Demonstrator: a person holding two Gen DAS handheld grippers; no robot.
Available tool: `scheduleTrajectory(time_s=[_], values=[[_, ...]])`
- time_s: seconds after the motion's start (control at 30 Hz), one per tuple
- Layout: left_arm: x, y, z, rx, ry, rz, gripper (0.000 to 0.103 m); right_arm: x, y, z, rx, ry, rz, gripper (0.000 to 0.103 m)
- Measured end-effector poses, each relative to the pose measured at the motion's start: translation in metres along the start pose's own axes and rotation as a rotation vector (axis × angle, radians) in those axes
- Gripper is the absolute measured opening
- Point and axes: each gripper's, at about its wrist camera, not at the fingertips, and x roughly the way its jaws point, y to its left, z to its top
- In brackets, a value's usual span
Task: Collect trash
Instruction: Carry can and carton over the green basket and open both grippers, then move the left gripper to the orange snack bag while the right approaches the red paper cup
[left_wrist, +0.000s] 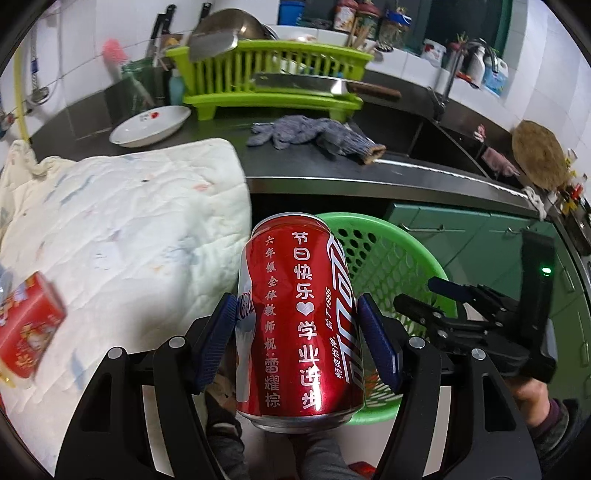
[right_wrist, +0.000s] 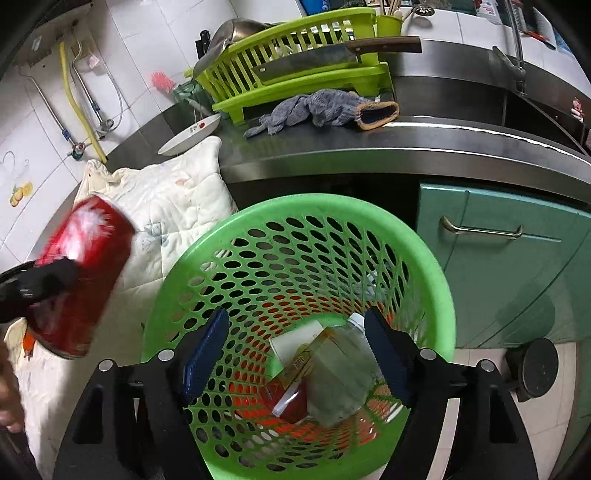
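Left claw (left_wrist: 299, 325): nearest the lens at lower centre of the left view, blue pads pressed on both sides of the red cola can (left_wrist: 299, 317), which it holds upright.
Bench (left_wrist: 406, 173): steel, running across the upper half of both views, with a sink at upper right.
Quilted cloth (left_wrist: 122, 229): white, filling the left of the left view, its top corner resting on the bench edge.
Green basket (right_wrist: 295, 295): perforated, centre of the right view, below the bench front and beside the teal cabinet (right_wrist: 517, 266); it holds a clear bottle (right_wrist: 343, 373), a white cup and a red packet.
Dish rack (left_wrist: 269, 74): lime green, upper centre, a cleaver (right_wrist: 332, 59) lying across it.
Right claw (right_wrist: 295, 354): lower centre of the right view, pads spread wide above the basket mouth, gripping nothing.
Grey rag (left_wrist: 317, 136): crumpled on the bench in front of the rack.
White plate (left_wrist: 151, 125): upper left, on the bench beside the rack.
Red carton (left_wrist: 29, 332): blurred, lower left, on the cloth.
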Motion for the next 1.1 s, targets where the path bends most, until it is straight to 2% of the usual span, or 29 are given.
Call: scheduleTrajectory(time_s=[0.33,0.47,0.57,0.83,1.1], values=[[0.037,-0.019,0.004,0.021,0.05,0.005,0.068,-0.021,-0.006,-0.005,0.032,-0.035,0.047,0.073],[0.04,-0.02,0.001,0.024,0.046,0.005,0.075,-0.025,-0.003,-0.008,0.033,-0.039,0.063,0.073],[0.036,-0.02,-0.001,0.033,0.036,0.008,0.077,-0.026,0.004,-0.01,0.023,-0.039,0.071,0.073],[0.003,0.0,-0.012,0.023,-0.007,0.042,0.077,-0.036,0.027,-0.011,-0.015,-0.048,0.105,0.073],[-0.043,0.038,-0.036,-0.046,-0.036,0.098,0.077,-0.042,0.07,-0.01,-0.071,-0.043,0.165,0.074]])
